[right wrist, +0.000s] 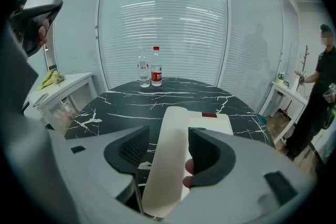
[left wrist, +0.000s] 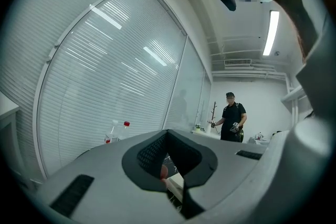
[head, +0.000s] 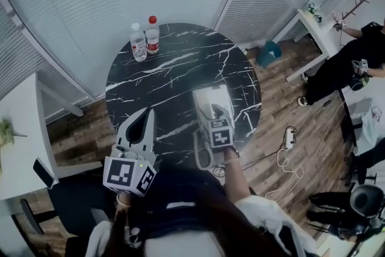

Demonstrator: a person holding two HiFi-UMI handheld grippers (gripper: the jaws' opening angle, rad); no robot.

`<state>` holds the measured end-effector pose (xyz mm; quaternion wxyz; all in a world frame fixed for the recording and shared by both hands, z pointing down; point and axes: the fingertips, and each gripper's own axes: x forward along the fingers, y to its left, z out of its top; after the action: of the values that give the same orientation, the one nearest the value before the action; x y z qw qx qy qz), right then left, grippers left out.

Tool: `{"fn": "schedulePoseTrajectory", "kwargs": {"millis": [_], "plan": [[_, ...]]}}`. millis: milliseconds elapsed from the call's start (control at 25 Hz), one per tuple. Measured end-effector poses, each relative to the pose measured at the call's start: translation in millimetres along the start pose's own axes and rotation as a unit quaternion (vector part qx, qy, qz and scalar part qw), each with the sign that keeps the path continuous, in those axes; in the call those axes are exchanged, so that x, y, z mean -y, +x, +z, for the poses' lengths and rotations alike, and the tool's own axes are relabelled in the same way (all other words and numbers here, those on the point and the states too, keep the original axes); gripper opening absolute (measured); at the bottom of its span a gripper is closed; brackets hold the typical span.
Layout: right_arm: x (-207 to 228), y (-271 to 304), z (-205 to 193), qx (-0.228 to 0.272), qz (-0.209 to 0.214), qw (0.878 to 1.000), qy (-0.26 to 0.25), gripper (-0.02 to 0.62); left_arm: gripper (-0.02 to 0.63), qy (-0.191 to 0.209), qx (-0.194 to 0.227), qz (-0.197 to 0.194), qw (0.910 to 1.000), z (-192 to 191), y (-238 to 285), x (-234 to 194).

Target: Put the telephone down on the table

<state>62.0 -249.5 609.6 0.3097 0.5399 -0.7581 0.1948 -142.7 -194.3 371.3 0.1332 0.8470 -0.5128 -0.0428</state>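
Red-capped bottle [head: 153, 35] beside clear bottle [head: 138, 43] on table [head: 174, 78] (water, perhaps)

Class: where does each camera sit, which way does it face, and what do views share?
Head view: on the head, steeply down at the table; arms, left gripper, right gripper show.
Left gripper view: on that gripper, level towards blinds; own jaws show.
Right gripper view: on its gripper, tilted down over telephone; jaws flank it.
Shared: two bottles.

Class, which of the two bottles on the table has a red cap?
The bottle with the red label, standing right of the clear, pale-capped bottle in the right gripper view.
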Motion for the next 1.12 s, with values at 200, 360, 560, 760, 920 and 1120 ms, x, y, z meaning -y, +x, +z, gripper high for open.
{"fn": "schedulePoseTrajectory", "kwargs": {"millis": [200, 360, 560, 760, 920, 1120], "plan": [[3.5, 5.6, -0.5, -0.004, 0.003, 1.000, 0.002, 0.244, 0.011, -0.001, 0.003, 0.003, 1.0000, 2.1, 3.8, -3.6], [4.8, 9.9, -3.8, -0.016, 0.005, 1.000, 0.009, 0.253, 0.009, -0.003, 0.003, 0.005, 1.0000, 2.0, 6.0, -7.1], [4.5, 13.3, -8.9, -0.032, 0.004, 0.999, 0.014, 0.253, 0.011, -0.004, -0.002, 0.009, 1.0000, -0.5, 8.5, -11.7], [5.6, 18.9, -10.3, -0.037, 0.002, 0.999, 0.018, 0.253, 0.011, -0.005, -0.004, 0.008, 1.0000, -0.5, 10.4, -12.6], [5.7, 22.8, -14.0, -0.047, 0.000, 0.999, 0.024, 0.253, 0.011, -0.006, -0.011, 0.005, 0.9999, -3.0, 11.1, -11.7], [3.2, 30.9, -8.6, -0.046, -0.001, 0.999, 0.022, 0.253, 0.011, -0.004, -0.015, -0.002, 0.9999, -5.4, 14.6, -11.6]]}}
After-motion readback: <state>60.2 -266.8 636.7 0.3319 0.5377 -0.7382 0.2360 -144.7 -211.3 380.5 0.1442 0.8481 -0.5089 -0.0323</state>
